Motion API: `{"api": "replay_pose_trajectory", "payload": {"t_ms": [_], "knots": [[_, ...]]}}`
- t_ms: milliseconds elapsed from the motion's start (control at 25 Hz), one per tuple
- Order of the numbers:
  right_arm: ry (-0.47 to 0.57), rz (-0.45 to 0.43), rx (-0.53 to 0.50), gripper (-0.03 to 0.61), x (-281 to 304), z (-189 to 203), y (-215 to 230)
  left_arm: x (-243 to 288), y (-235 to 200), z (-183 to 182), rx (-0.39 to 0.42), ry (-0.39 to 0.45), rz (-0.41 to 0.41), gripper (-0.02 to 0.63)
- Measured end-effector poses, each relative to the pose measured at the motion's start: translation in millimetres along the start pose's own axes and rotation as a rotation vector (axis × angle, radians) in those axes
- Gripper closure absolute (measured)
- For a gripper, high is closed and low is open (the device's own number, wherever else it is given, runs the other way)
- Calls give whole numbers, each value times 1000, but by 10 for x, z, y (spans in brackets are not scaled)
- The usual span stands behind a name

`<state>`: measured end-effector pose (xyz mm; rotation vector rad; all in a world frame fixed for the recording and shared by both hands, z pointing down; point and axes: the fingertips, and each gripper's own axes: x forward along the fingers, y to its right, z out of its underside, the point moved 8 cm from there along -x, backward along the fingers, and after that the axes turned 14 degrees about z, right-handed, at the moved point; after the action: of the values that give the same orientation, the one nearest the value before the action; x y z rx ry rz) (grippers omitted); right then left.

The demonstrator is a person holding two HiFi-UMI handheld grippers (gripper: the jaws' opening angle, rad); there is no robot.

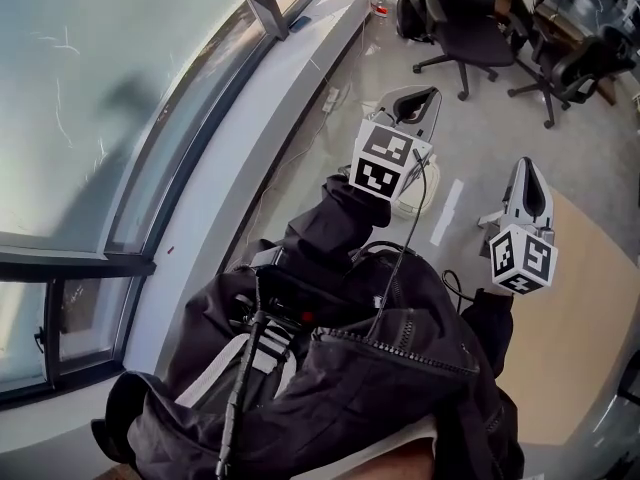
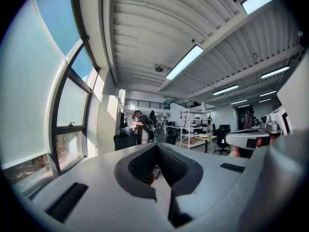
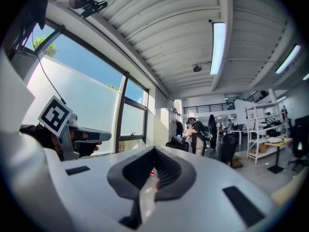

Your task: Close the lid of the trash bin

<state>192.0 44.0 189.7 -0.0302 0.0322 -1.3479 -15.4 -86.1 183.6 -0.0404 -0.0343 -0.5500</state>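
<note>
In the head view, the left gripper (image 1: 415, 98) is hovering at one o'clock and the right gripper (image 1: 527, 171) at three o'clock, both with jaws pressing together, holding nothing.

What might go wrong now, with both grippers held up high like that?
1. The left gripper and right gripper both point out across the room, and their own views show nothing of what lies below them. Lowered from here, they might come down off target.
2. A black cable hangs from the left gripper and runs across the jacket. It might snag when the arms drop.
</note>
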Motion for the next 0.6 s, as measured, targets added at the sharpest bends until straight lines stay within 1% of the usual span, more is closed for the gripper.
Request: {"api": "replay_pose_trajectory", "payload": {"t_ms": [200,600], "knots": [[-17,16,32,574,2,22,29,11,73,9,-1,20,15,614],[-28,18,34,574,2,49,43,38,110,68,-1,5,29,614]]}}
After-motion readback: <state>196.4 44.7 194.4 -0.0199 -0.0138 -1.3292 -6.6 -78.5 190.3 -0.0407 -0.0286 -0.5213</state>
